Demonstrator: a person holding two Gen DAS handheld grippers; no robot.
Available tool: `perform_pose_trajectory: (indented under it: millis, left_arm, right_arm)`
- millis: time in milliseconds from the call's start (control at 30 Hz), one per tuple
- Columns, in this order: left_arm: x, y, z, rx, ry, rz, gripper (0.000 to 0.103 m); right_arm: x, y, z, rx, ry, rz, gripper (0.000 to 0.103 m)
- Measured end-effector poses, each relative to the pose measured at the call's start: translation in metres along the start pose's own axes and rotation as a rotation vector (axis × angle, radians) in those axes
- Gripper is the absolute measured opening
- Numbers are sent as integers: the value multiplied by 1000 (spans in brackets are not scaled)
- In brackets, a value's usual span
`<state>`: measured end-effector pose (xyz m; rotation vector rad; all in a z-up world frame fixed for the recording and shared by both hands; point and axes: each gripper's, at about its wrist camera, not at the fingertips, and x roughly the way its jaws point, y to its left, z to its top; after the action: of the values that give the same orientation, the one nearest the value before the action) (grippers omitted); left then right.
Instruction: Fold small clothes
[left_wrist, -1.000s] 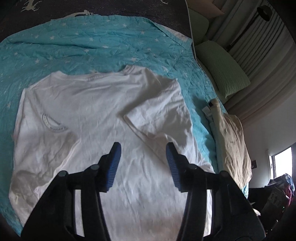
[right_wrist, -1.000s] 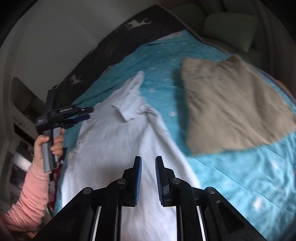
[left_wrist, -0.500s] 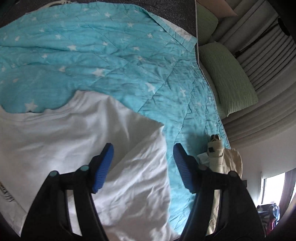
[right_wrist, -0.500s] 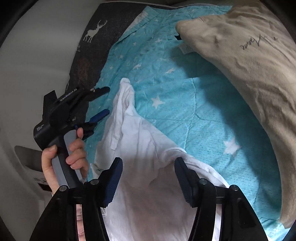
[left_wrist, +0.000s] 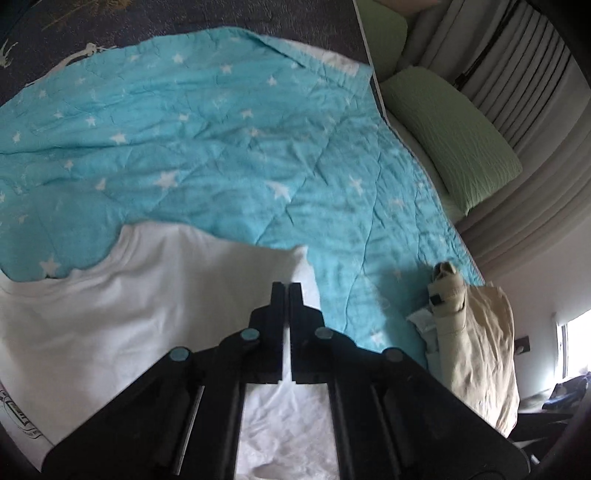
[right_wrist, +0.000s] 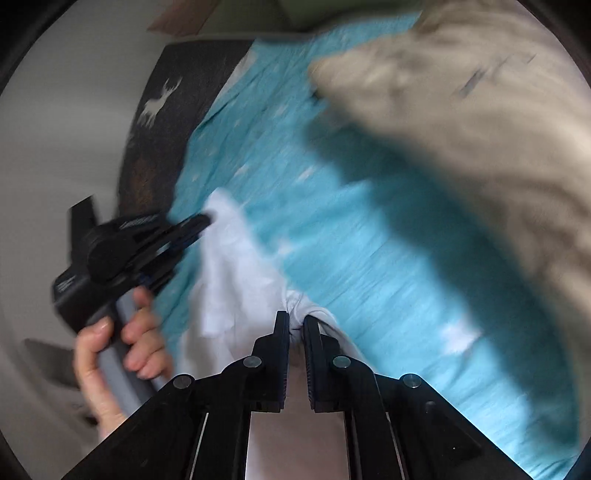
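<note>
A white T-shirt (left_wrist: 110, 317) lies on a turquoise star quilt (left_wrist: 229, 147). My left gripper (left_wrist: 287, 288) is shut on the shirt's right shoulder edge, near the folded-in sleeve corner. In the right wrist view the shirt (right_wrist: 229, 273) runs from my right gripper (right_wrist: 296, 321), which is shut on a bunched edge of it, up to the left gripper (right_wrist: 199, 221) held in a hand. The shirt's lower part is hidden behind the gripper bodies.
A folded beige garment (left_wrist: 476, 343) lies on the quilt to the right; it fills the upper right of the right wrist view (right_wrist: 461, 122). A green pillow (left_wrist: 454, 133) and curtains are beyond the bed. A dark deer-print blanket (right_wrist: 155, 110) lies past the quilt.
Both grippers have gone from open to shut on the white shirt's right edge. The right wrist view is now motion-blurred.
</note>
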<state>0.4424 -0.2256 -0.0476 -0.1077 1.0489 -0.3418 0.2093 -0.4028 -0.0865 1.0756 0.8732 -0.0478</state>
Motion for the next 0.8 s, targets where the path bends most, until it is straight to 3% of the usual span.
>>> perform_pose_trajectory:
  millis: [67, 200, 300, 400, 500, 567, 600, 733, 800]
  left_arm:
    - [1, 6, 2, -12, -35, 42, 2]
    - [10, 32, 5, -70, 17, 63, 3]
    - [4, 53, -4, -115, 59, 2, 8]
    - [-10, 57, -17, -66, 89, -8, 14]
    - [-29, 62, -36, -15, 105, -42, 31]
    - [-37, 70, -49, -29, 127, -104, 65]
    - [-39, 75, -57, -43, 137, -132, 70]
    - [-38, 88, -75, -83, 157, -101, 70]
    - [-38, 91, -77, -109, 144, -110, 70]
  right_arm:
    - [3, -11, 3, 26, -9, -1, 6]
    - [9, -18, 5, 7, 19, 10, 6]
    - [6, -11, 5, -84, 64, 14, 15]
    - [-9, -9, 3, -113, 85, 12, 25]
    - [-30, 2, -4, -211, 56, -22, 27]
    - [-37, 13, -8, -287, 47, -16, 27]
    - [-37, 20, -11, -324, 52, -7, 27]
    - [-25, 40, -17, -374, 61, -20, 29]
    - [-20, 55, -28, -458, 55, -38, 29]
